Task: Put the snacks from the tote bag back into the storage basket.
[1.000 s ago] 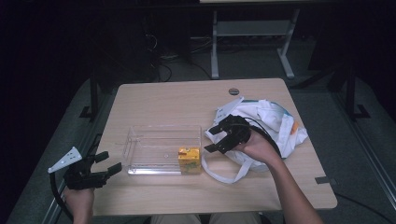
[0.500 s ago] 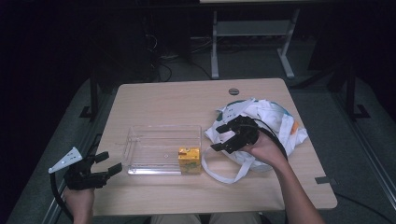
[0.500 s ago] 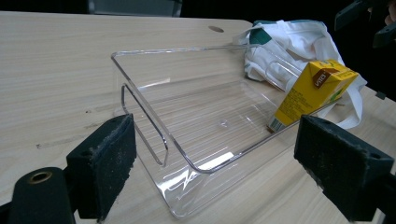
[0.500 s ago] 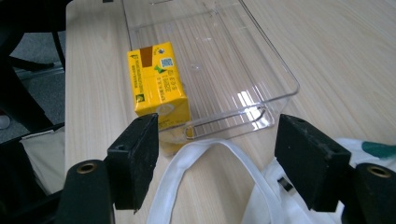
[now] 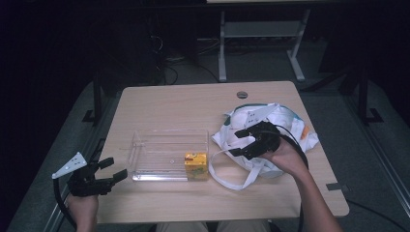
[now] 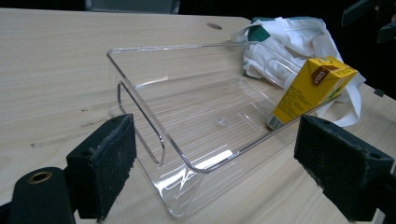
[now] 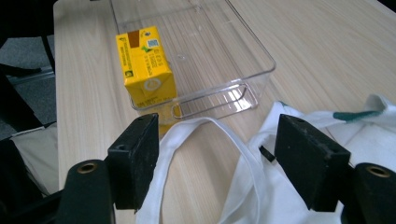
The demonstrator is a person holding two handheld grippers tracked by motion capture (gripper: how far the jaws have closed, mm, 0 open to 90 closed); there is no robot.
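From the high view, the worktop [image 5: 193,104] holds a clear plastic box [image 5: 169,154] in the middle. A small yellow juice carton [image 5: 196,165] stands in the box's near right corner. To the right lies a white cloth bag [image 5: 270,128], with one long strap [image 5: 227,166] looping out toward the carton. The right gripper [image 5: 237,142] hovers over the bag, fingers apart and holding nothing. The left gripper [image 5: 116,168] waits at the left edge of the worktop, apart from the box, fingers also spread with nothing between them.

In the left gripper view, the two black fingers [image 6: 105,163] stand wide open. Between them I see the box [image 6: 187,121], with the carton [image 6: 310,91] tilted by the camera's lean, and the bag [image 6: 285,44] behind it.

In the right gripper view, the open fingers [image 7: 135,158] frame the strap [image 7: 196,133], which lies flat on the wood just in front of the box [image 7: 219,60]. The carton [image 7: 144,65] stands upright inside the box wall. The bag cloth [image 7: 299,205] bunches up on the right, under the far finger.

I think the bag is the thing to grab now. It looks soft, floppy and light, so it will sag and fold when lifted. The strap is thin and easy to pinch, so that looks like the best spot. The carton looks light and a bit squashy, so grip its flat sides gently. The box looks hard and slippery.
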